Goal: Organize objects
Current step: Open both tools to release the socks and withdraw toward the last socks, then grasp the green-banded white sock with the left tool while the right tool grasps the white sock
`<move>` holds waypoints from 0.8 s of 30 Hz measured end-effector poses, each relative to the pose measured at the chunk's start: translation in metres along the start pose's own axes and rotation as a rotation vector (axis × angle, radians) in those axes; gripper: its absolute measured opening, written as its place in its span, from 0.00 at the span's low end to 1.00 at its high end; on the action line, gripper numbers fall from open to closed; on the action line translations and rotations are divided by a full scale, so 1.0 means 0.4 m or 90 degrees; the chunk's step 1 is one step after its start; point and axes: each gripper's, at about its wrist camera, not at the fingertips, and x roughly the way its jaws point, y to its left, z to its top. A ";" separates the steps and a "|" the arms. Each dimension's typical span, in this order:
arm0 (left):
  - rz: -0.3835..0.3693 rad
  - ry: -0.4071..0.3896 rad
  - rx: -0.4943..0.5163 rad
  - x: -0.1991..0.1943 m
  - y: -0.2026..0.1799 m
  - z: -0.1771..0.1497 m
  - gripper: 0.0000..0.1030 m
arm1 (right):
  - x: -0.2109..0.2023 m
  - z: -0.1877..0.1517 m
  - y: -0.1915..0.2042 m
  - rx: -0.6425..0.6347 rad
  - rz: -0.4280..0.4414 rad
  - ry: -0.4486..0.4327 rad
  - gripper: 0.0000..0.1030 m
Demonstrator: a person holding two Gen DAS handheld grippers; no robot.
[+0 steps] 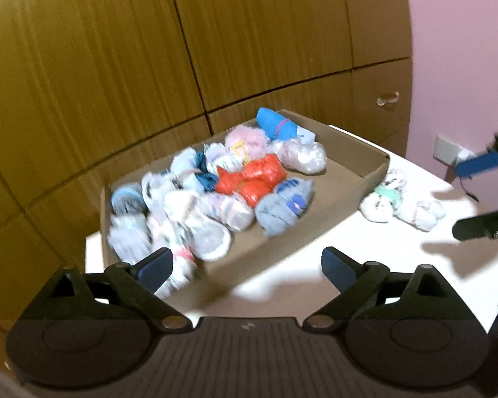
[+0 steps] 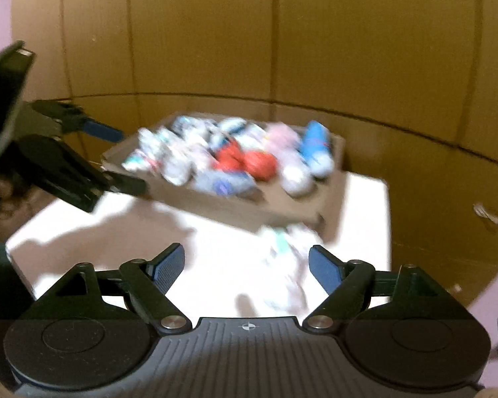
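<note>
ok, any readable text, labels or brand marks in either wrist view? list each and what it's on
None readable.
Grey bundle in the cardboard box: blue-and-pink patch, too blurred to read.
Left gripper body: small pale mark, too small to read.
Right gripper body: crosshair symbol only, no text.

Brown wooden cabinet doors (image 1: 249, 33), pink wall (image 1: 464, 49), wall socket (image 1: 446, 149), white table (image 1: 365, 258)
</note>
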 end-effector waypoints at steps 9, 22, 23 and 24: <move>0.023 0.027 -0.127 0.039 -0.096 -0.034 0.94 | 0.022 -0.073 -0.053 0.017 -0.030 0.007 0.84; 0.085 0.039 -0.178 0.060 -0.074 -0.029 0.94 | 0.174 -0.008 -0.053 -0.013 -0.027 0.003 0.84; 0.085 0.040 -0.183 0.057 -0.067 -0.034 0.94 | 0.188 -0.004 -0.054 -0.016 -0.026 0.009 0.84; 0.087 0.040 -0.185 0.056 -0.062 -0.036 0.94 | 0.203 0.000 -0.056 -0.016 -0.021 0.016 0.83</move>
